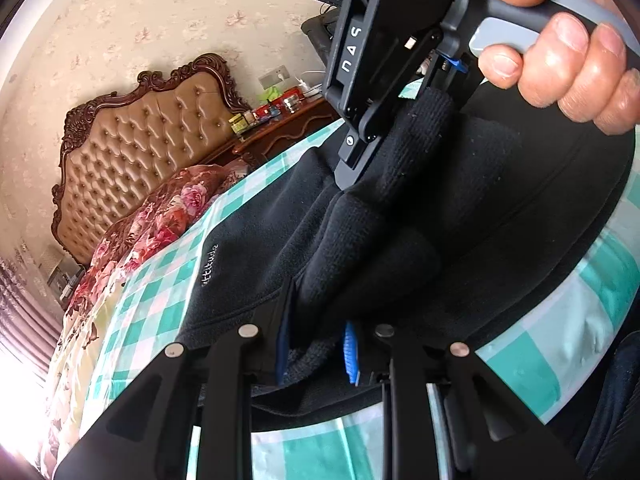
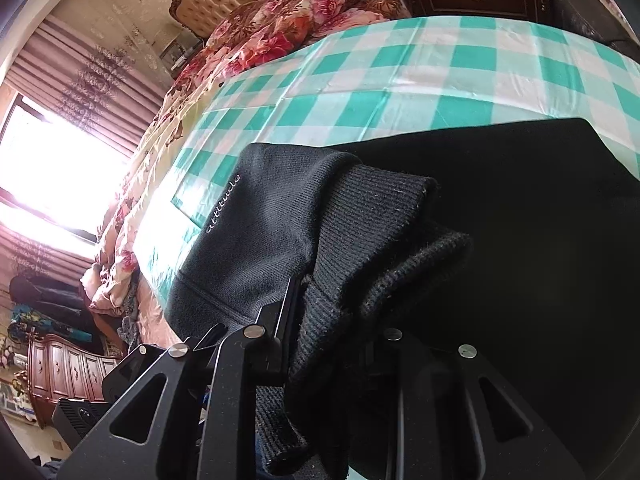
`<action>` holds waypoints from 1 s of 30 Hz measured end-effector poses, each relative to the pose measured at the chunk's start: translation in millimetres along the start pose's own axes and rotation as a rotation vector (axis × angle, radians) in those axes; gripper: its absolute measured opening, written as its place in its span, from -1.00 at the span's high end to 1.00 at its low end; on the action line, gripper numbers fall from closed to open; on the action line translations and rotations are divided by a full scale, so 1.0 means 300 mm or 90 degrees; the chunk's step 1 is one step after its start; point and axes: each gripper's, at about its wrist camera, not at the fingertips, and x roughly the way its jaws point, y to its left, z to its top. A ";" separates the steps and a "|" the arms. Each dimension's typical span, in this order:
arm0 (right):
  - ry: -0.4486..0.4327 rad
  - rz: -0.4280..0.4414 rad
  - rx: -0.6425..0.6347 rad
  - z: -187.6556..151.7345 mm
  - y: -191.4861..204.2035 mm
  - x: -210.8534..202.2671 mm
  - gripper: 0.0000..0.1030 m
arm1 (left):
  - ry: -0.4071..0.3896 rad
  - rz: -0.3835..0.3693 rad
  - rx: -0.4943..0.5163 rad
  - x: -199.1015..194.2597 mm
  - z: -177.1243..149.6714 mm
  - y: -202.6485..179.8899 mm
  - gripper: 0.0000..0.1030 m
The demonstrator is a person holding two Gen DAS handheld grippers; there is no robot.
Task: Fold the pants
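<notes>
While pinched by both grippers, black pants (image 1: 460,216) over checkered cloth (image 2: 400,80).

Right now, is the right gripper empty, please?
No, the right gripper is shut on the ribbed cuff of the pants.

green-and-white checked cloth (image 2: 400,80) covers the work surface. floral quilt (image 2: 280,28) lies bunched beyond it. tufted tan headboard (image 1: 148,152) with carved dark frame stands against floral wallpaper (image 1: 160,12). wooden nightstand (image 1: 288,128) carries small jars. pink curtains (image 2: 80,76) flank a bright window (image 2: 52,168).
</notes>
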 end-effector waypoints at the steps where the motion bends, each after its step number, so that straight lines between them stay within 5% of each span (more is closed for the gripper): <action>1: 0.000 0.001 0.002 -0.001 -0.007 -0.002 0.53 | 0.000 -0.003 0.000 0.001 0.004 -0.004 0.59; 7: 0.003 0.023 0.032 -0.016 -0.077 -0.003 0.53 | 0.012 -0.033 -0.002 0.011 0.017 -0.038 0.59; 10: 0.023 0.080 0.091 -0.030 -0.169 0.034 0.52 | 0.023 -0.047 0.002 0.030 0.015 -0.055 0.59; 13: 0.024 0.146 0.138 -0.046 -0.239 0.050 0.38 | 0.028 -0.052 0.007 0.034 0.009 -0.074 0.59; 20: 0.005 0.201 0.174 -0.028 -0.287 0.037 0.13 | 0.023 -0.058 -0.002 0.034 0.014 -0.063 0.59; 22: 0.001 0.201 0.169 -0.019 -0.287 0.035 0.13 | 0.018 -0.061 -0.013 0.032 0.018 -0.062 0.59; 25: -0.029 0.150 0.125 0.007 -0.252 0.000 0.46 | 0.001 -0.063 -0.028 0.025 0.038 -0.066 0.59; 30: -0.099 0.095 0.035 0.057 -0.189 -0.104 0.53 | -0.043 -0.046 -0.039 0.027 0.098 -0.079 0.54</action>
